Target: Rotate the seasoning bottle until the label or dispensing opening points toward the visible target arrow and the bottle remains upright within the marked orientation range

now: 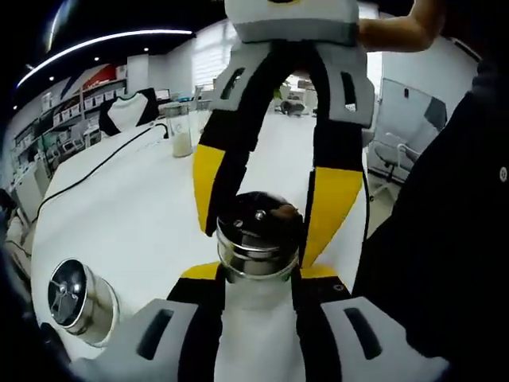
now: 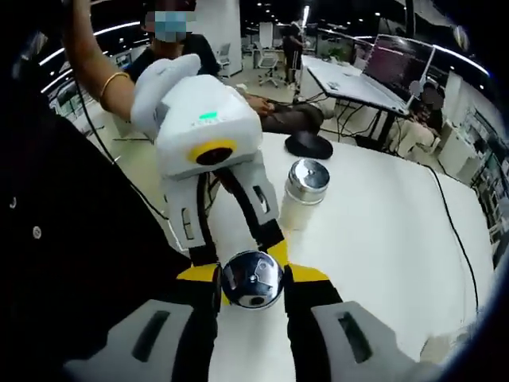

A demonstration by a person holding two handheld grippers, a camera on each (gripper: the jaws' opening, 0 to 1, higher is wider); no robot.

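The seasoning bottle (image 1: 258, 232), pale with a shiny metal shaker cap, stands upright on the white table (image 1: 119, 207). My left gripper (image 1: 258, 274) is shut on its body just under the cap. My right gripper (image 1: 257, 243) reaches in from the far side, its yellow pads pressed on both sides of the cap. In the right gripper view the cap of the bottle (image 2: 252, 280) sits between the right gripper (image 2: 252, 277) jaws, and the left gripper (image 2: 240, 253) comes down from above onto the same bottle. I see no arrow mark.
A second metal-capped bottle (image 1: 75, 298) (image 2: 305, 191) stands close by on the table (image 2: 382, 231). A glass jar (image 1: 179, 131) and a black cable (image 1: 95, 167) lie farther off. A black rounded object (image 2: 308, 145) rests near the table edge. The person's dark sleeve (image 1: 445, 223) is alongside.
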